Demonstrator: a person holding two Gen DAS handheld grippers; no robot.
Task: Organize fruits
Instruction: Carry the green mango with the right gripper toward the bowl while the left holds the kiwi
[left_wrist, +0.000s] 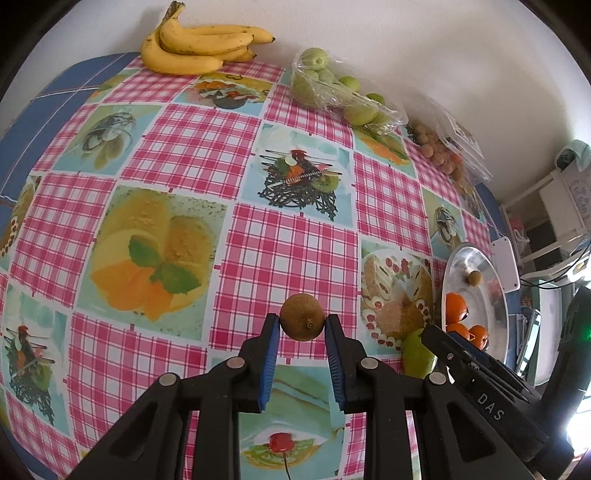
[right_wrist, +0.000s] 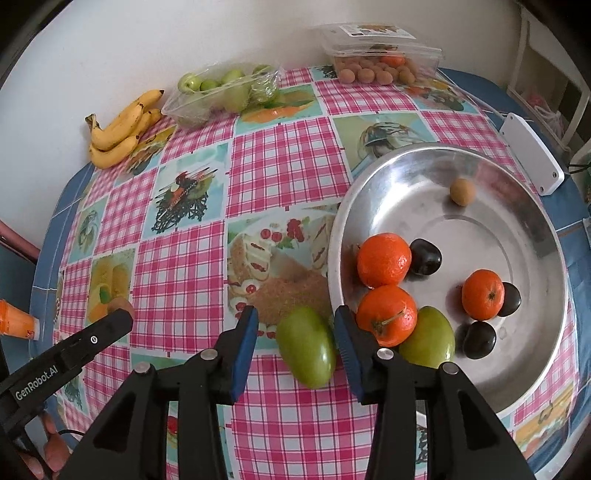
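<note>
A brown kiwi (left_wrist: 301, 325) sits between the blue pads of my left gripper (left_wrist: 302, 318), which is shut on it just above the checked tablecloth. A green oblong fruit (right_wrist: 306, 347) lies on the cloth beside the metal bowl (right_wrist: 369, 166). My right gripper (right_wrist: 295, 314) straddles it with the jaws open, and a gap shows at the left pad. The bowl holds three tangerines (right_wrist: 384, 260), three dark plums (right_wrist: 424, 256), another green fruit (right_wrist: 430, 338) and a small tan fruit (right_wrist: 462, 191). The left gripper's finger (right_wrist: 110, 321) shows at the left of the right wrist view.
Along the wall stand a bunch of bananas (left_wrist: 199, 48), an opened tray of small green fruits (left_wrist: 332, 86) and a clear box of small tan fruits (right_wrist: 376, 59). A white box (right_wrist: 532, 155) lies beyond the bowl. An orange object (right_wrist: 14, 321) sits at the left edge.
</note>
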